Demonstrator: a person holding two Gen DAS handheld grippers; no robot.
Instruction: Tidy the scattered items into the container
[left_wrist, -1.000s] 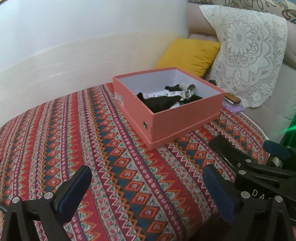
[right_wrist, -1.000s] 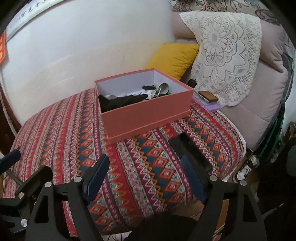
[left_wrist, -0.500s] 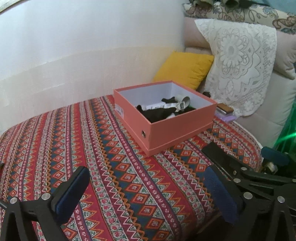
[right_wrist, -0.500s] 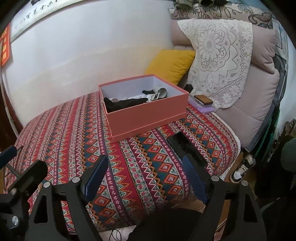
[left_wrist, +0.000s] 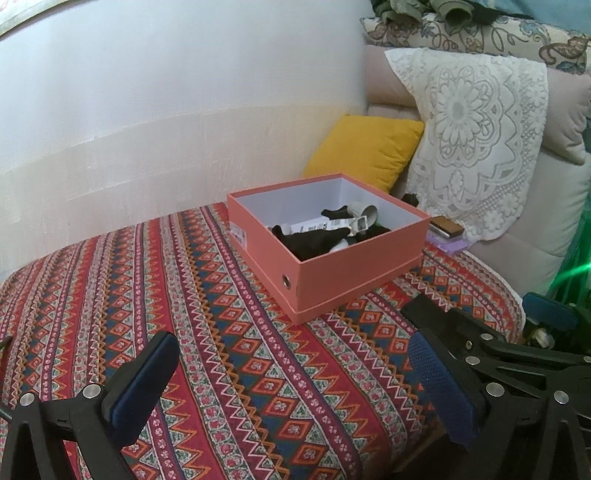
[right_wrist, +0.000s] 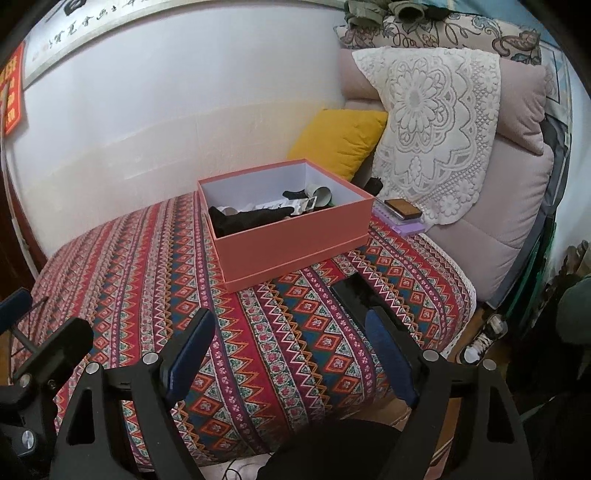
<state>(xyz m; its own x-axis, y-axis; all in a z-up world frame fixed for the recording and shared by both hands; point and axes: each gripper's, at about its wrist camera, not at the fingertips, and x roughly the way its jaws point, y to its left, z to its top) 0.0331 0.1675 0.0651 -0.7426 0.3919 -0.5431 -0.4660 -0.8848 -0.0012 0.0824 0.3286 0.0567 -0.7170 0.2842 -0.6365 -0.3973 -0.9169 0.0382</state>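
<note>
From where I stand, the left gripper (left_wrist: 291, 380) and right gripper (right_wrist: 291, 354) hang wide open and empty over the patterned bedspread (left_wrist: 184, 295), so the salmon box (left_wrist: 354, 273) holding the gathered items (left_wrist: 325, 236) could be left with strays unnoticed beyond it.

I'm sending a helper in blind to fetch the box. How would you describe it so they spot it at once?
Find the bed with the striped red patterned cover. Near its far end, in front of the yellow cushion, sits the box. It is the only salmon-pink, open-topped box there, white inside, with black items in it.
</note>
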